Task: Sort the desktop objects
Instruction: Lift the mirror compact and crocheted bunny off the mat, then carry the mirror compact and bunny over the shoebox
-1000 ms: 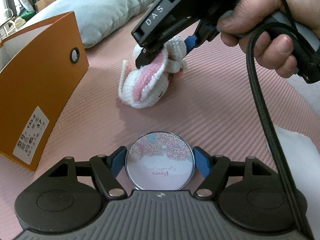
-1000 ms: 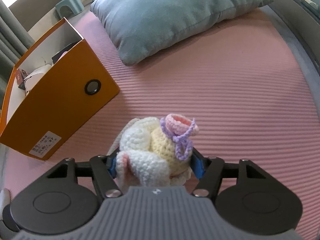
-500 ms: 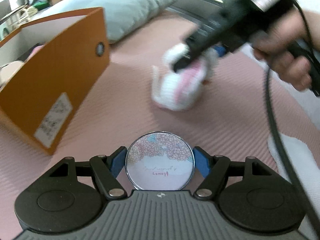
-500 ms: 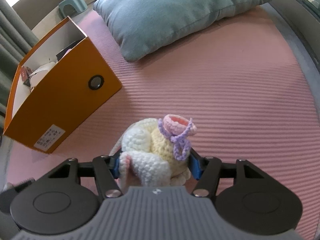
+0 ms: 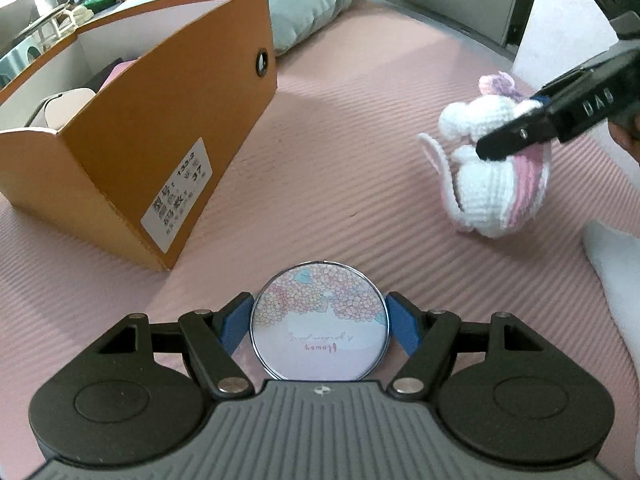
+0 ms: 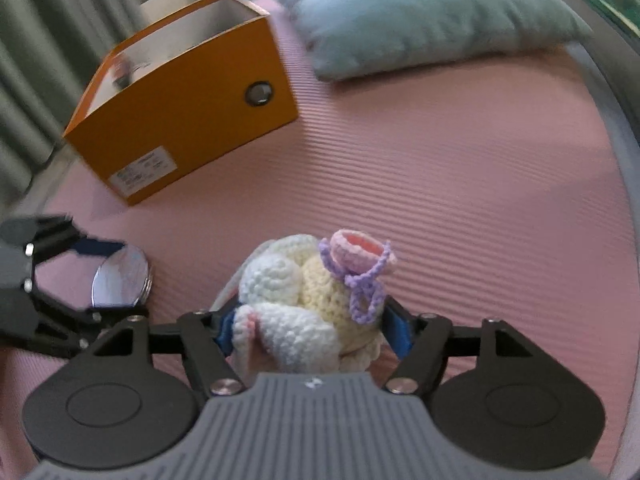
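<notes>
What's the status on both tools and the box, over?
Left tool clamps round floral mirror. Right tool around crochet bunny, jaws opening. Orange box open-topped, partly filled; bare pink mat between, nothing blocking.

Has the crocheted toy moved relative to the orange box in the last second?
Yes. In the left wrist view the crocheted toy, between the right gripper's opening jaws, now sits farther right of the orange box than before.

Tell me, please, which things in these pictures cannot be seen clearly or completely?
- Orange box contents: left wrist view, the box wall hides most of them; right wrist view, blurred.
- Box label: print too small.
- Crochet toy underside: hidden by the right gripper body.
- Round mirror: right wrist view, blurred.
</notes>
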`<control>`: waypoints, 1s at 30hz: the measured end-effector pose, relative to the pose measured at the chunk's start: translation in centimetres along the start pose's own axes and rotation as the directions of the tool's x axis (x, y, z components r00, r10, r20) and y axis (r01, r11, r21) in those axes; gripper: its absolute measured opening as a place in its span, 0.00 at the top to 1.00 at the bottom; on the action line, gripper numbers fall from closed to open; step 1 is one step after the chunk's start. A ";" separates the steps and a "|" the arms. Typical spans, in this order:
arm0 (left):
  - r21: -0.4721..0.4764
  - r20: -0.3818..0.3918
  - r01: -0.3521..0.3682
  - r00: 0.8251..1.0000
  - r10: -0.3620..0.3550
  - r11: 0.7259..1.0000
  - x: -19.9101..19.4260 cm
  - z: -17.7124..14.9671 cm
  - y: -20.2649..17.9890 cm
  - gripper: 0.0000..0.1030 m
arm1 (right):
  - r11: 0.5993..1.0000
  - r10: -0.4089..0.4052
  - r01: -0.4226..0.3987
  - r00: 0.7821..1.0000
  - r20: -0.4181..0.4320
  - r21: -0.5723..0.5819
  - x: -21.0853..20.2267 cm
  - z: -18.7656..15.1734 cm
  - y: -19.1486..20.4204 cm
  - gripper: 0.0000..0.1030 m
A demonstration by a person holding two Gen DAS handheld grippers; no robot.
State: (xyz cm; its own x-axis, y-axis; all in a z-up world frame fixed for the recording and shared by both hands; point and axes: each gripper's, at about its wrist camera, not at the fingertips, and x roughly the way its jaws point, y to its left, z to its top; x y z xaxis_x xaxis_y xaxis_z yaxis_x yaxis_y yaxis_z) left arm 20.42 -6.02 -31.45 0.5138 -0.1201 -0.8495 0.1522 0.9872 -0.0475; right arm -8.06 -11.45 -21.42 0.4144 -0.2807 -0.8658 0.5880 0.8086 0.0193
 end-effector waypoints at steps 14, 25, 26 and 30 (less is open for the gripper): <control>-0.024 0.019 -0.067 0.998 0.068 0.997 -1.1 -1.3 -0.9 0.15 | 0.891 -0.012 0.030 0.999 -0.043 0.453 0.7 -1.6 -0.6 0.19; -0.023 0.013 0.000 1.000 0.000 1.000 -1.5 -1.5 0.0 0.18 | 0.920 0.078 -0.064 0.997 -0.022 0.386 1.0 -1.1 0.8 0.58; -0.021 0.013 0.006 1.000 -0.005 1.000 -1.6 -1.5 0.0 0.18 | 0.925 0.078 -0.064 0.997 -0.024 0.375 1.0 -1.0 0.9 0.58; -0.005 0.019 0.017 1.000 -0.017 1.000 -2.1 -1.5 -0.1 0.18 | 0.933 0.084 -0.071 0.996 -0.022 0.352 0.9 -0.9 1.1 0.62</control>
State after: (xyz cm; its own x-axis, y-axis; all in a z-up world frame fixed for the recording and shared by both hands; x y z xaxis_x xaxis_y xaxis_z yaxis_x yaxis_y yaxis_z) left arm 18.02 -5.76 -30.48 0.5270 -0.1386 -0.8385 0.1568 0.9855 -0.0644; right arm -7.62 -10.36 -22.62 0.4466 -0.2004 -0.8720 0.7638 0.5929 0.2550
